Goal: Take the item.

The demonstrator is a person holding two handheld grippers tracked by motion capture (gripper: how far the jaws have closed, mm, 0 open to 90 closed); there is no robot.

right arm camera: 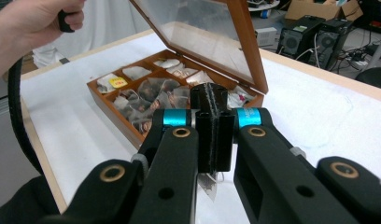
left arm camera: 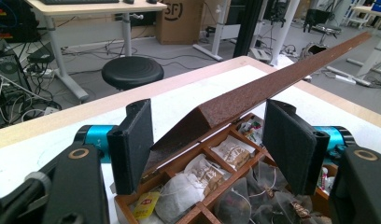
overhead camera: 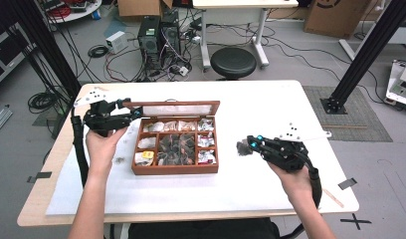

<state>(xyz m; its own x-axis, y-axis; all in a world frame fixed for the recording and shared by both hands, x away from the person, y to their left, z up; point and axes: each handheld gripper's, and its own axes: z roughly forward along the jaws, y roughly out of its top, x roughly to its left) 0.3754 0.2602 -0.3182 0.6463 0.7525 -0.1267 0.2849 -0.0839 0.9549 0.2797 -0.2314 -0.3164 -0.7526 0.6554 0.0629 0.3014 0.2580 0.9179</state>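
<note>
A white-topped table carries a wooden tea box, seemingly little else.

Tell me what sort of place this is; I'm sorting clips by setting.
Probably a lab or workshop: desktop computer towers amid tangled cables on the floor, a black frame post, and cardboard boxes around the white table.

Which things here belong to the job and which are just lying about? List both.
In the job: wooden tea box; its raised lid; left gripper, fingers either side of the lid's corner; right gripper, shut on a tea bag.
Lying about: black stool, computer towers, cardboard box, all on the floor beyond the table.
</note>
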